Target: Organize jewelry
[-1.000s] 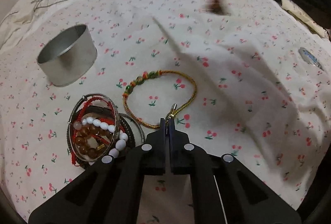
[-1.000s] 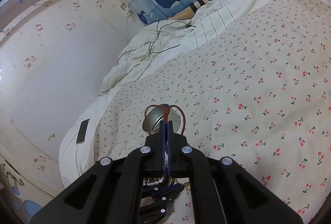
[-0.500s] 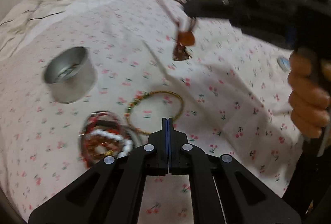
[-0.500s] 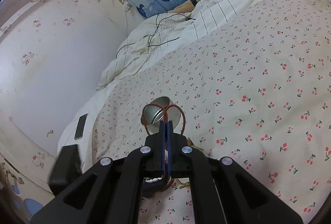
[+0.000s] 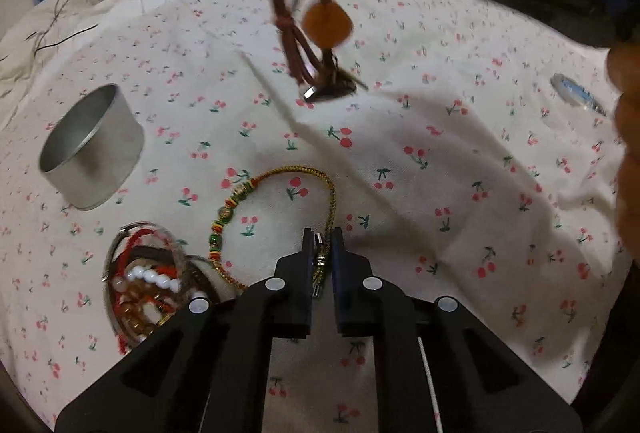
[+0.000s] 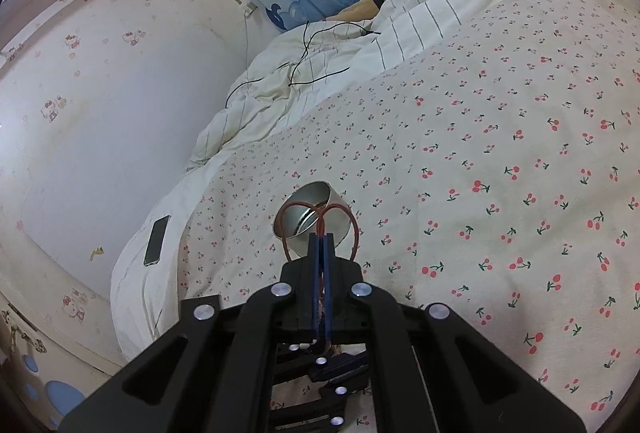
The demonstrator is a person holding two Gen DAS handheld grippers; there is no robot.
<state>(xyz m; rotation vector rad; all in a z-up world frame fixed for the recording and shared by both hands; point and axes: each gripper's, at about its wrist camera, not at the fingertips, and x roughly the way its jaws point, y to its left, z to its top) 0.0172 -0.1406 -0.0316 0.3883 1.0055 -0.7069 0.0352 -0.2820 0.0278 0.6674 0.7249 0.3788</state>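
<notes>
On the cherry-print sheet lies a gold braided bracelet with green beads. Its metal clasp end sits between the fingers of my left gripper, whose jaws are opening with a gap on both sides of the clasp. A pile of bead bracelets and bangles lies to the left. Behind it stands an open round metal tin. My right gripper is shut on a brown cord necklace. The necklace's amber pendant hangs above the sheet. The tin lies just beyond the right fingertips.
A small round shiny object lies at the far right of the sheet, near a person's hand. A phone rests at the bed's left edge by the wall. Rumpled striped bedding with a black cable is at the back.
The left jaws, shut before, now stand slightly apart around the bracelet's clasp. The right gripper with the hanging necklace has come closer over the sheet in the left wrist view.
</notes>
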